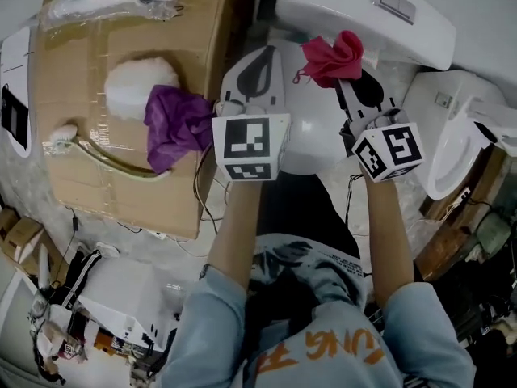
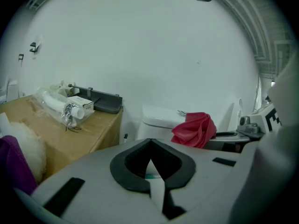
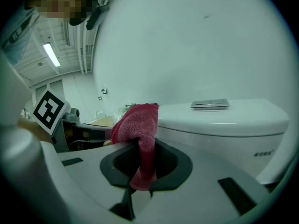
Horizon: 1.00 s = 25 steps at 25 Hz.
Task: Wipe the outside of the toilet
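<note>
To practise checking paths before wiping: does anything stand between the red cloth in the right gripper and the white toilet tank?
Nothing visible does. The right gripper clamps the red fabric cloth; the white ceramic toilet tank lies just ahead, unobstructed.

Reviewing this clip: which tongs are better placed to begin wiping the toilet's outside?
Right. The right tongs are shut on the red cloth, which is close to the toilet tank. The left tongs are shut with nothing in them.
</note>
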{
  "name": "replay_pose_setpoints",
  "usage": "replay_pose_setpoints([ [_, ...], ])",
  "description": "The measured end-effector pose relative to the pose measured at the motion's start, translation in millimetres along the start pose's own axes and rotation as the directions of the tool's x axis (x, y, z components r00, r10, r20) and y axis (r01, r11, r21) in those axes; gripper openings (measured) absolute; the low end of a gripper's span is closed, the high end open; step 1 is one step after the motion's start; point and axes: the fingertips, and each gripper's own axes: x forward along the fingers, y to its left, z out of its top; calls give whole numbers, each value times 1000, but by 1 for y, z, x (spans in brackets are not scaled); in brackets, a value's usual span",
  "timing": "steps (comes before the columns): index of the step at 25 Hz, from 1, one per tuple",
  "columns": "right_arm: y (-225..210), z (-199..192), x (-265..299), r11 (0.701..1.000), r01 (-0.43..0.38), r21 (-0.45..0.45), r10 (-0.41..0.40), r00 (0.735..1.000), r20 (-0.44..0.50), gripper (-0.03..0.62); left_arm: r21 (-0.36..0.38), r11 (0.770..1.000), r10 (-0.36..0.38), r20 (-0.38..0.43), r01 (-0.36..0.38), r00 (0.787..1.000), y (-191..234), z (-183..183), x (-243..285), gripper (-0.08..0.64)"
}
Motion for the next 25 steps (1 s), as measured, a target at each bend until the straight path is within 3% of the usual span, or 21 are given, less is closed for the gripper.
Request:
replay_pose_setpoints([
  [4, 20, 5, 39, 994, -90, -60, 91, 996, 18, 66, 3, 1000, 8, 42, -8, 999, 13, -4, 11, 25],
  [10, 35, 3, 79, 987, -124, -102, 130, 990, 60, 66, -45, 998, 41, 72, -37, 997, 39, -17, 13, 25],
  [17, 22, -7, 112, 993, -76, -94, 83, 994, 70, 66, -10, 997, 75, 71, -74, 995, 55, -19, 30, 25],
  [25, 1, -11, 115, 999, -15, -45, 19, 996, 83, 66, 52, 997, 49, 42, -51, 998, 35, -17, 48, 25],
])
